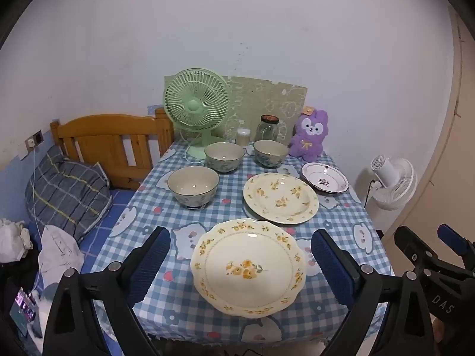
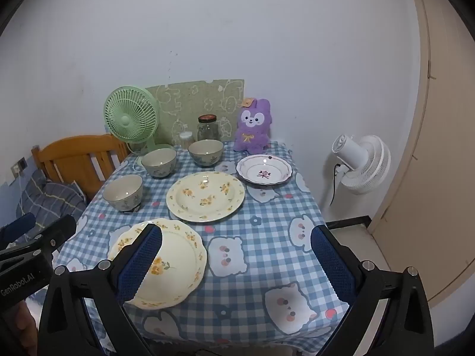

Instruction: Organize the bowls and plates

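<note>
Three plates lie on the checked tablecloth (image 1: 166,302): a scalloped cream plate with yellow flowers (image 1: 248,268) (image 2: 175,262) at the near edge, a round cream plate (image 1: 280,198) (image 2: 205,196) behind it, and a small white plate with a purple flower (image 1: 324,177) (image 2: 264,170) at the right. Three grey bowls stand at the left and back: (image 1: 193,186), (image 1: 224,156), (image 1: 270,153). My left gripper (image 1: 240,267) hangs open over the near plate, not touching it. My right gripper (image 2: 236,264) is open above bare cloth to that plate's right.
A green desk fan (image 1: 193,109), a glass jar (image 1: 268,127), a small pot of sticks (image 1: 243,136) and a purple plush toy (image 1: 308,136) line the table's back by the wall. A wooden bed with a pillow (image 1: 65,192) is left; a white fan (image 2: 360,163) stands right.
</note>
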Available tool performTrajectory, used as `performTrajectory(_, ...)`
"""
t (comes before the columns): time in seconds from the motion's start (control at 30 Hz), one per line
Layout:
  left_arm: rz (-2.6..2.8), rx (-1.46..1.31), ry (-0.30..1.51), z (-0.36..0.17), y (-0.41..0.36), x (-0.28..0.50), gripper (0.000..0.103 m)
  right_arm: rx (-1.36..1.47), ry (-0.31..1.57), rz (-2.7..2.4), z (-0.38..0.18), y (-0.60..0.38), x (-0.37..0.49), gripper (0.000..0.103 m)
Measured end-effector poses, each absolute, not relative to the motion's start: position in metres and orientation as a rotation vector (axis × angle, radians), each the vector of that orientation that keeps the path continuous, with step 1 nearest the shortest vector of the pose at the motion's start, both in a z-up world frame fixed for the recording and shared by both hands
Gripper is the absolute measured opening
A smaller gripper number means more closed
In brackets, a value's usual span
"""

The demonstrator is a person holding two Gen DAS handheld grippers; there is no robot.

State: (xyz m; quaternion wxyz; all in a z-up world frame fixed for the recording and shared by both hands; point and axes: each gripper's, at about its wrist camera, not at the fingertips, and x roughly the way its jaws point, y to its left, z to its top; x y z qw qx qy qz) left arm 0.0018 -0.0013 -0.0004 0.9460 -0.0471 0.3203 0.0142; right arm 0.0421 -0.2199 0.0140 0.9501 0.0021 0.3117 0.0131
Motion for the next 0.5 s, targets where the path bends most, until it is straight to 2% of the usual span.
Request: performTrajectory(0.5,0.041,-0.080,0.611,0.0027,-0.0027,-0.0011,0.096,0.002,0.638,0.035,0.0084,-0.2164,0.0452,0.101)
